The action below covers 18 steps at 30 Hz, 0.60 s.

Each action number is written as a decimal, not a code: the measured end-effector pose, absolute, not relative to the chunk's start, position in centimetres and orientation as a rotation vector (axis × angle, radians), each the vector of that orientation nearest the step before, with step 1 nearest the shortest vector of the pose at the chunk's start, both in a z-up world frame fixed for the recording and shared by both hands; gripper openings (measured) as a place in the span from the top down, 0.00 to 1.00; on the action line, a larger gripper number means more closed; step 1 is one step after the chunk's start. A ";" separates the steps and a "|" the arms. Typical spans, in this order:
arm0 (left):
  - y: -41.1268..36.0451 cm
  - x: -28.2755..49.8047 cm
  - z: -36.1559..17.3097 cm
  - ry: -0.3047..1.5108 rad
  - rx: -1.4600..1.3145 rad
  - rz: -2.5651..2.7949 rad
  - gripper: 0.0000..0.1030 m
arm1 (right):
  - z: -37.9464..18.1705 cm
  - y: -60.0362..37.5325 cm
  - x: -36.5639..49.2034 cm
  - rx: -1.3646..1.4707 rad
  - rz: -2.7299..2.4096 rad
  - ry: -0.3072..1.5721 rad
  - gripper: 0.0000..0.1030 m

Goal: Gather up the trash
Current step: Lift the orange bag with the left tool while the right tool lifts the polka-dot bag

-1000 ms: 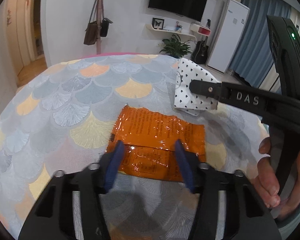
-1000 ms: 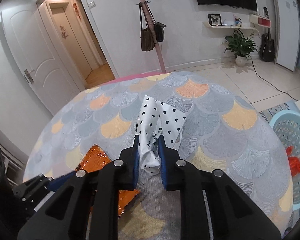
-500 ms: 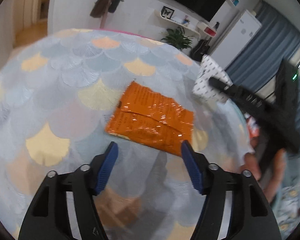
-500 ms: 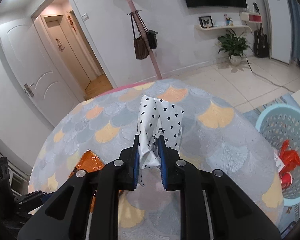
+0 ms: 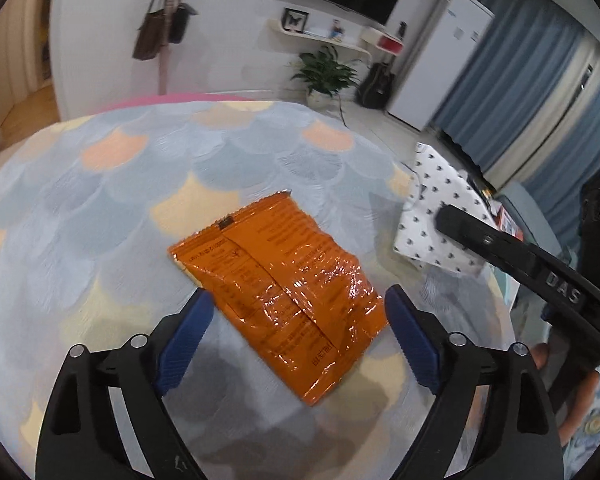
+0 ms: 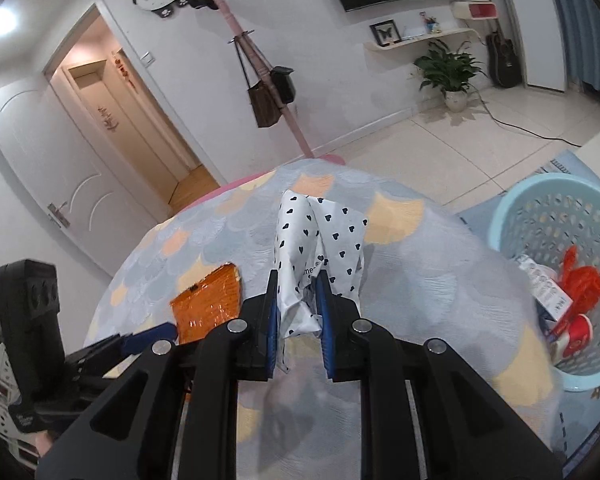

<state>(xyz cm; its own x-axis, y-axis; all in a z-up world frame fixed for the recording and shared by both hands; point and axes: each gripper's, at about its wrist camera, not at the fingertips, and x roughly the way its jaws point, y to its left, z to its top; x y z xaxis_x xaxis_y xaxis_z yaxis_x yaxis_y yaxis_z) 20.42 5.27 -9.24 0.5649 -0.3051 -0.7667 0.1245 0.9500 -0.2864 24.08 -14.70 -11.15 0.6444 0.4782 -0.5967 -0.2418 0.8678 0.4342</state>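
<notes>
An orange foil wrapper (image 5: 284, 288) lies flat on the round table (image 5: 100, 184) with its fan-pattern cloth. My left gripper (image 5: 296, 320) hovers over the wrapper's near end, jaws wide and still opening, the pads clear of the foil. The right gripper (image 6: 298, 312) is shut on a white paper bag with black hearts (image 6: 320, 248) and holds it up above the table. From the left wrist view that bag (image 5: 432, 216) hangs at the right, with the right gripper's finger across it. The wrapper (image 6: 208, 304) shows at the left in the right wrist view.
A light blue plastic basket (image 6: 556, 272) stands on the floor to the right of the table, with red and white trash inside. A person's hand (image 5: 580, 400) holds the right tool. A coat stand (image 6: 260, 80), a potted plant (image 6: 452, 76) and a door lie beyond.
My left gripper's jaws have spread wide and it has drawn back from the orange wrapper, which now lies turned at an angle. The right gripper has carried the bag towards the basket.
</notes>
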 end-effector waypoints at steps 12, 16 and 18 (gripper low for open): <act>-0.9 23.0 -9.7 0.951 0.005 -0.243 0.12 | -9.3 -21.6 22.9 0.371 0.315 0.733 0.85; -2.4 23.0 -9.7 0.937 0.089 -0.205 0.28 | -9.8 -23.6 22.7 0.391 0.296 0.738 0.85; -3.0 22.7 -9.4 0.919 0.119 -0.214 0.42 | -10.1 -24.3 22.6 0.401 0.285 0.741 0.85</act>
<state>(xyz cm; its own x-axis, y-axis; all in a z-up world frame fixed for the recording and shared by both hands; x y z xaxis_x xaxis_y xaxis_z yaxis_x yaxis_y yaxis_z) 22.73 -3.04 -9.40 0.5870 -0.1324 -0.7987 0.2334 0.9723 0.0104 22.58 -24.26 -10.07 0.7051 0.3877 -0.5938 -0.1099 0.8869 0.4486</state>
